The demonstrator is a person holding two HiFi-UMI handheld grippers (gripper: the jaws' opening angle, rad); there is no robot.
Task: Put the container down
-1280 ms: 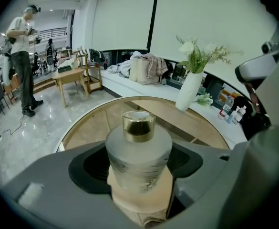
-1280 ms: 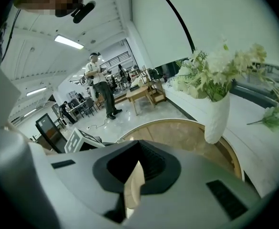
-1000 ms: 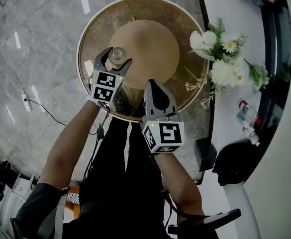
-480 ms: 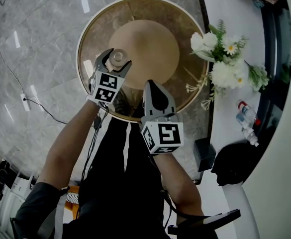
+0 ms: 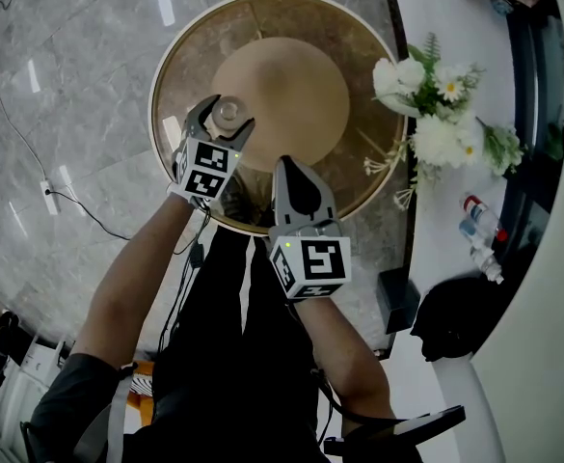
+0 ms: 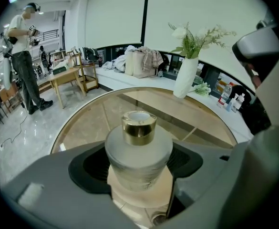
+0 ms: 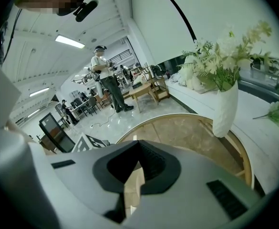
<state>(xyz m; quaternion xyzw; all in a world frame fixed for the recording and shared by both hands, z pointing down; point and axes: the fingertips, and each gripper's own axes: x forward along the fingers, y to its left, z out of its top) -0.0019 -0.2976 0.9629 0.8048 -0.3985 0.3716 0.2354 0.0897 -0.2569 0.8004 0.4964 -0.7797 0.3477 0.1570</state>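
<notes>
Container first: we see a squat frosted bottle with a gold collar [image 6: 138, 149], upright between the two jaws of the left gripper [image 6: 138, 168]. The dark pads press on its flanks from either side, so we read this tool as clenched on it. From the head view the container [image 5: 229, 110] sits over the near left part of the round table [image 5: 156, 95], at the edge of the tan disc in the middle of the top. We cannot tell whether its base already rests on the top or hangs just above it; the gripper's body hides the bottom edge.

Our right gripper [image 5: 286, 168] is off to the side, over the near rim of the table and apart from the container. In its own view the jaws [image 7: 135, 168] are drawn together with only a thin slit between them, and nothing is in that slit.

Further out, a white vase of flowers [image 5: 426, 114] stands beyond the right side of the table, well apart from the container.

By our judgement the task is close to its end but not done: the container has been brought to the table and stands straight, yet the hold on it is not let go. What is left is to settle it on the top, if it is not there yet, then to part the left jaws and draw them back without knocking it.
</notes>
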